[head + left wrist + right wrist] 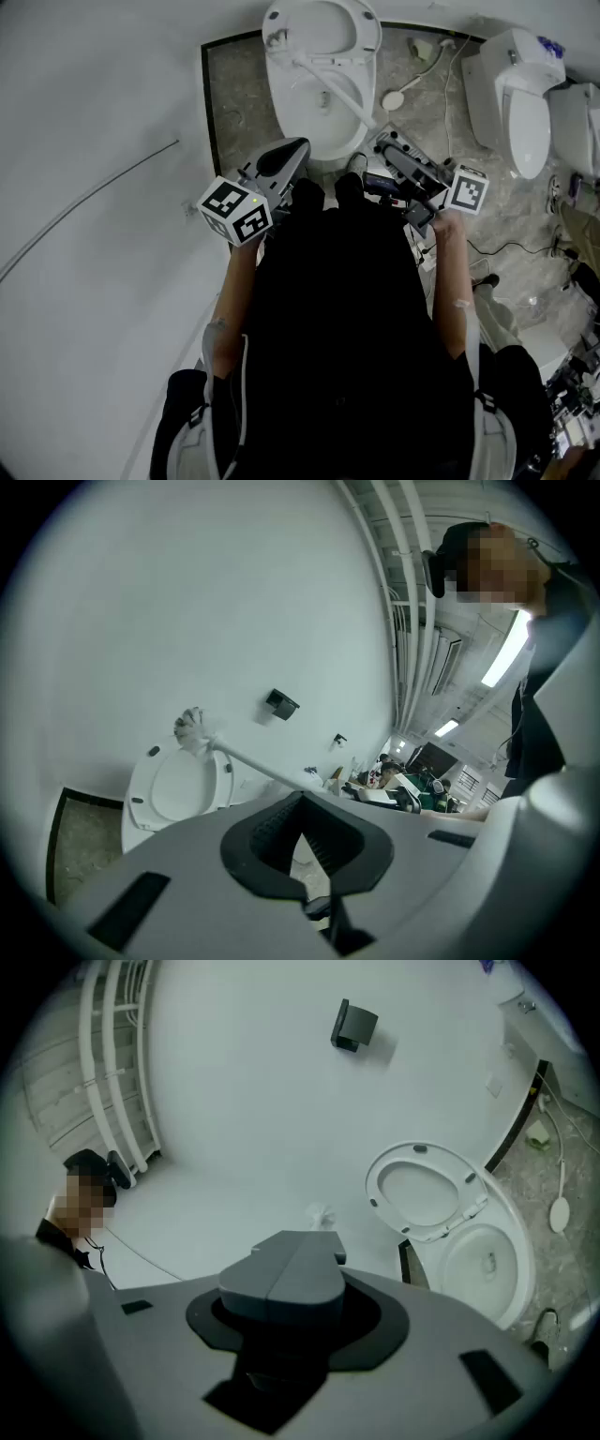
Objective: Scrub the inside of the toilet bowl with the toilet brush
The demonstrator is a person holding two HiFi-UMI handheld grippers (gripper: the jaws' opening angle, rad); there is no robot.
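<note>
A white toilet [323,103] stands ahead with its lid up and its bowl [483,1260] uncovered. My right gripper [380,141] is shut on the handle of the white toilet brush [328,84], which runs on from its tips. The handle slants up-left over the bowl. The bristle head [276,37] is held in the air near the rear left rim, and shows just past the shut jaws [322,1213]. My left gripper [298,148] hangs before the toilet's front edge, open and holding nothing. In the left gripper view the brush [190,726] passes above the toilet [178,785], beyond the left gripper [300,803].
A white wall [103,141] closes the left side. A second toilet [520,94] stands at the right. On the marbled floor lie a round white disc [392,99] on a cord and black cables [511,248].
</note>
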